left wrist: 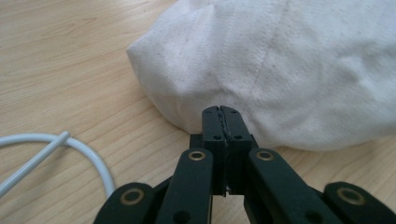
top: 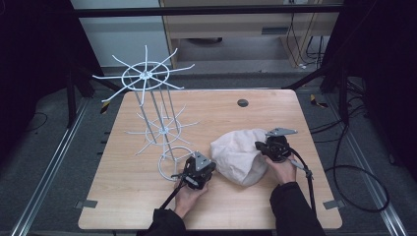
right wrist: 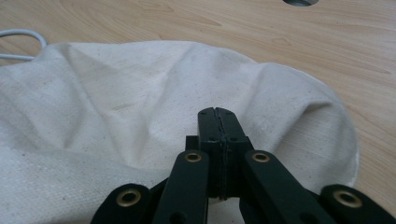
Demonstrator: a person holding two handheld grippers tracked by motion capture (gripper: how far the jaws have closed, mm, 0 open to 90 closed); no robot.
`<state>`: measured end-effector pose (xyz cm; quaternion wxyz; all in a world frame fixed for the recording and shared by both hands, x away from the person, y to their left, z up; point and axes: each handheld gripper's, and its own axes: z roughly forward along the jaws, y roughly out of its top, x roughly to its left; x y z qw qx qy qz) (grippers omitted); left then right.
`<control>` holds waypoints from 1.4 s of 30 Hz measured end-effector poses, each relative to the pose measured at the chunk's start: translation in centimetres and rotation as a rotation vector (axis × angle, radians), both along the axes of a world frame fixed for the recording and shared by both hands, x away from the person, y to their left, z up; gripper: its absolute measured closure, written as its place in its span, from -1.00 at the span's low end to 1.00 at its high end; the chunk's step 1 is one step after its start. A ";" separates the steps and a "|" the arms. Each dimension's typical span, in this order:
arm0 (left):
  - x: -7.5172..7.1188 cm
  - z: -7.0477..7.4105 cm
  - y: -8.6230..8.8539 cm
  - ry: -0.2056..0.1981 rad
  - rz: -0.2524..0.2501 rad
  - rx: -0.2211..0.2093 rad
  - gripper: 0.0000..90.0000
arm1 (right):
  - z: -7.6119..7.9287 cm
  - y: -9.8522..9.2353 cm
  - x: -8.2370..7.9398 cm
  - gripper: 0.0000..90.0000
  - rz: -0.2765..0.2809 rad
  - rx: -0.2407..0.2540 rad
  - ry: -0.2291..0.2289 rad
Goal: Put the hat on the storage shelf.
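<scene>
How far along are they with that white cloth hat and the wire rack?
Nothing looks done yet: the cloth hat lies on the table, off the wire rack. In hand: both tongs, left and right, are shut at its edges, gripping nothing. Left: grasping it and, probably, hanging it.

So there's this cream-white canvas cloth bag (top: 239, 155), kinda rumpled and puffed up in a soft mound, seams showing. It's lying on the light wooden table (top: 128, 196), right of the middle and closer to the near edge.
</scene>
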<state>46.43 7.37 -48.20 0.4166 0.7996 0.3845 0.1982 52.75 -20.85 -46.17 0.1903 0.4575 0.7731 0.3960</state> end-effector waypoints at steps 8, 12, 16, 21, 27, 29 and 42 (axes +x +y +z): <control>1.2 0.0 -1.0 0.007 0.016 -0.018 1.00 | -0.2 -0.9 -1.9 1.00 -0.009 0.018 0.005; 1.8 -0.1 -1.5 0.009 0.016 -0.014 1.00 | -0.4 -1.3 -3.1 1.00 -0.012 0.027 0.009; 1.3 0.3 -1.3 0.007 0.007 -0.020 0.99 | -0.3 -1.7 -3.9 1.00 -0.039 0.035 -0.014; -1.9 2.0 -0.7 -0.031 -0.038 -0.053 0.93 | 0.7 -2.3 -4.3 1.00 -0.077 0.083 -0.079; -5.1 2.9 -1.4 -0.043 -0.105 -0.060 0.58 | 2.0 -3.1 -5.0 0.92 -0.101 0.124 -0.136; -5.5 2.8 -2.0 -0.041 -0.115 -0.051 0.44 | 2.3 -3.5 -5.1 0.83 -0.112 0.120 -0.150; -6.9 2.2 -5.7 -0.058 -0.122 -0.016 -0.11 | 2.3 -5.2 -4.6 0.39 -0.185 0.088 -0.177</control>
